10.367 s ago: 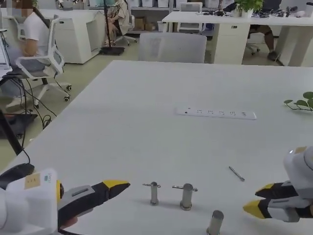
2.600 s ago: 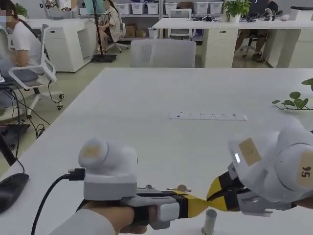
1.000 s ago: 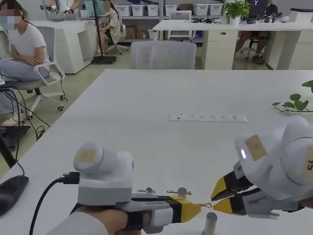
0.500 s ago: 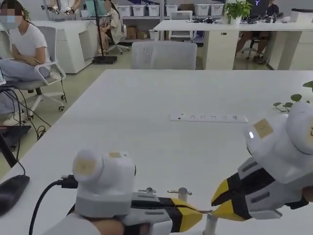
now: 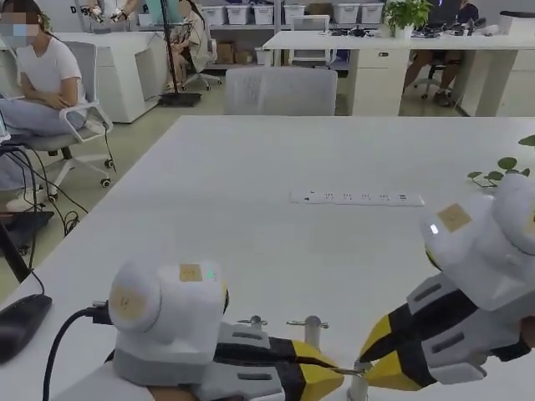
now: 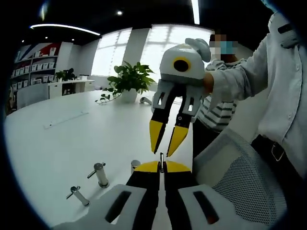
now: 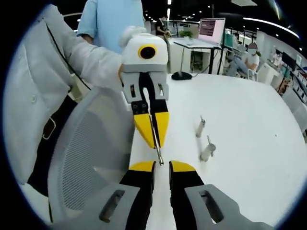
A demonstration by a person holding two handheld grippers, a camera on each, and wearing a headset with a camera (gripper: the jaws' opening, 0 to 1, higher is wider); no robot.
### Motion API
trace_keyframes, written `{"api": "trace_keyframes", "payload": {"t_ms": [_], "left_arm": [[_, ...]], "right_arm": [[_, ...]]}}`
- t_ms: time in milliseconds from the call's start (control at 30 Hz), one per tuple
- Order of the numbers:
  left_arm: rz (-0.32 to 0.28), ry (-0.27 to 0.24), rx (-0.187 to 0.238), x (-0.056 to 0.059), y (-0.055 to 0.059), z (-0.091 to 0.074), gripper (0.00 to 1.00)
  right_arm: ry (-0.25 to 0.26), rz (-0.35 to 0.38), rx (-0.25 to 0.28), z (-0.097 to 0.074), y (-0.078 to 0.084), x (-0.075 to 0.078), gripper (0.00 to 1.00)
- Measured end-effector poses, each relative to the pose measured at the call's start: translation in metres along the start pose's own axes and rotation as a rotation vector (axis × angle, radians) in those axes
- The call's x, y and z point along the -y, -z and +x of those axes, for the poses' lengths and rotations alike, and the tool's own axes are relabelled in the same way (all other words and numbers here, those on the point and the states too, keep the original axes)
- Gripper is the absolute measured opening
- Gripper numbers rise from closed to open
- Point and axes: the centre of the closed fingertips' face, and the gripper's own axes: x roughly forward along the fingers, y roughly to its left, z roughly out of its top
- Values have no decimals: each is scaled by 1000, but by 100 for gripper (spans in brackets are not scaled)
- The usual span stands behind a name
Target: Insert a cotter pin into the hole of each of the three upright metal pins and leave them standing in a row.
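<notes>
Head view, tan sticker (image 5: 454, 217) on right gripper (image 5: 364, 370), writing illegible.

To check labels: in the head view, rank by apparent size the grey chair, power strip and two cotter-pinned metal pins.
1. grey chair
2. power strip
3. left metal pin and right metal pin: both partly hidden, so unranked.

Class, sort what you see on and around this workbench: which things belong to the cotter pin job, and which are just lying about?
Job in hand:
cotter pin, held in the left gripper
right gripper, open
left metal pin and middle metal pin, both fitted
right metal pin, bare

Lying about:
power strip
plant
chair
</notes>
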Motion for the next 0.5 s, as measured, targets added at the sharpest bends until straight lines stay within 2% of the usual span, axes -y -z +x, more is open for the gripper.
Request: {"api": "trace_keyframes", "payload": {"t_ms": [167,300,500], "left_arm": [[50,35,23,7,-5,-2,0],[84,49,4,9,-2,-1,0],[99,64,16,13,-4,-2,0]], "right_arm": [[-25,14,23,1,-2,-4,13],[-51,10,44,1,-5,-9,11],[-67,-4,57,1,-8,-13,10]]}}
